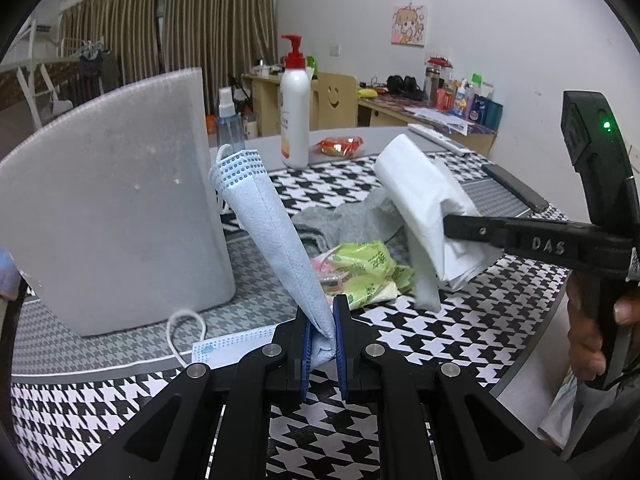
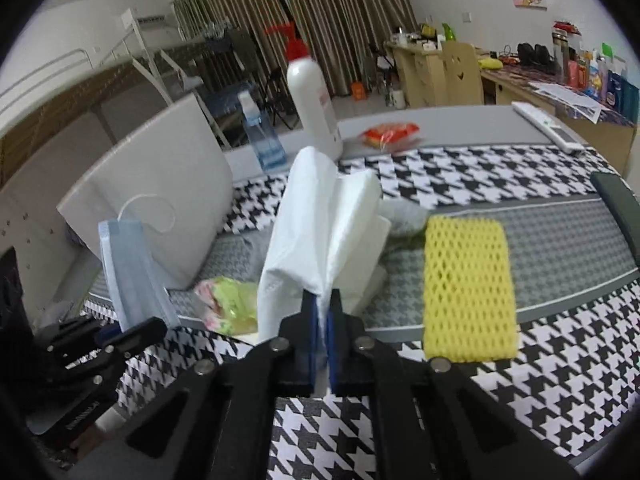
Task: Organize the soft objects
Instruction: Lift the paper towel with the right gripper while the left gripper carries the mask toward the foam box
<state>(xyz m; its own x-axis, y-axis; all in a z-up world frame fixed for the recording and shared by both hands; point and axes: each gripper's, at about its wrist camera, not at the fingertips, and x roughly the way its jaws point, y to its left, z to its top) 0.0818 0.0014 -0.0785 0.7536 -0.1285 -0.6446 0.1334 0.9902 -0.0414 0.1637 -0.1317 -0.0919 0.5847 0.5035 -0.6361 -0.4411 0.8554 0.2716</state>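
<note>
My left gripper (image 1: 322, 312) is shut on the corner of a light blue face mask (image 1: 264, 216), which stands up from its pads beside a grey bin (image 1: 112, 200). In the right wrist view the same mask (image 2: 132, 268) hangs at the left above the left gripper (image 2: 132, 332). My right gripper (image 2: 322, 300) is shut on a folded white tissue (image 2: 312, 232), held above the mat. From the left wrist view that tissue (image 1: 420, 196) droops from the right gripper (image 1: 450, 228), which a hand grips at the right edge.
On the houndstooth mat lie a grey cloth (image 1: 352, 220), a green tissue packet (image 1: 360, 268), a second mask (image 1: 228, 346) and a yellow foam net (image 2: 468, 288). Behind stand a pump bottle (image 1: 295, 108), a spray bottle (image 1: 230, 120) and a red snack packet (image 1: 340, 146). A phone (image 1: 516, 188) lies at the right.
</note>
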